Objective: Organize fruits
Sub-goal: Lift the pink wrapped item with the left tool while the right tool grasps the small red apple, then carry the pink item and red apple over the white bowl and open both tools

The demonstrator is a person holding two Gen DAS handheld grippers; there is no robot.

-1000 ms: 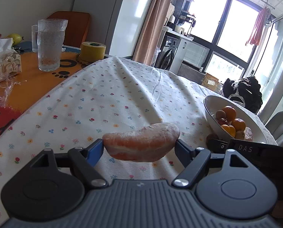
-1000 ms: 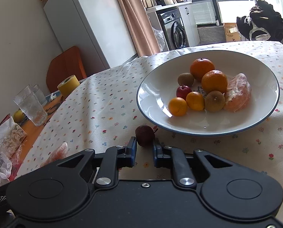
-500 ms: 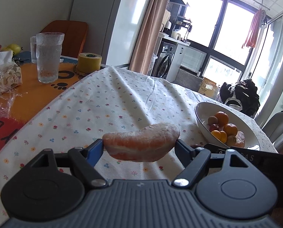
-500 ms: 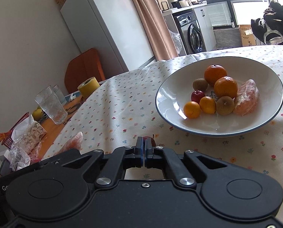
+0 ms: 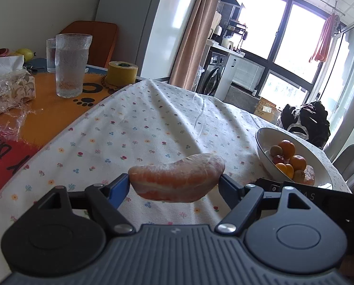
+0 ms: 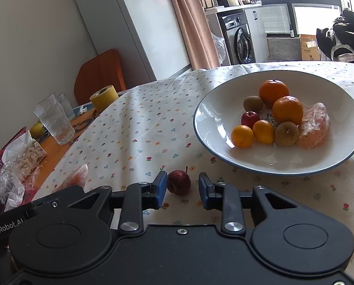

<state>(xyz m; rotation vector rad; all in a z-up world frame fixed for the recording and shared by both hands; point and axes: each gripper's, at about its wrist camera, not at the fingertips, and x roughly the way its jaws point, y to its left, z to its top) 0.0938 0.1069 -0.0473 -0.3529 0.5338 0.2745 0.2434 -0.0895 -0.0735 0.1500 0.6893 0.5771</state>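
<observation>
My left gripper [image 5: 175, 184] is shut on a plastic-wrapped peeled citrus segment [image 5: 177, 178], held above the flowered tablecloth [image 5: 153, 118]. The white bowl [image 5: 260, 140] lies ahead to its right. In the right wrist view the bowl [image 6: 197, 128] holds oranges [image 6: 287, 109], kiwis [image 6: 286, 133], a small red apple [image 6: 249, 118] and another wrapped segment [image 6: 316, 125]. My right gripper [image 6: 182, 182] stands open around a small dark red fruit [image 6: 178, 182] that rests on the cloth just short of the bowl. The held segment [image 6: 75, 175] shows at the left.
On the orange mat at the far left stand two glasses [image 5: 72, 64], a yellow tape roll [image 5: 122, 72], a tissue pack [image 5: 8, 87] and a lemon [image 5: 24, 53]. An orange chair back [image 6: 98, 73] is behind them. A dark bag [image 5: 305, 121] sits past the table.
My right gripper was shut half a second ago and has opened, with the small dark red fruit now between its fingers. The left gripper keeps hold of the segment and has shifted slightly.
</observation>
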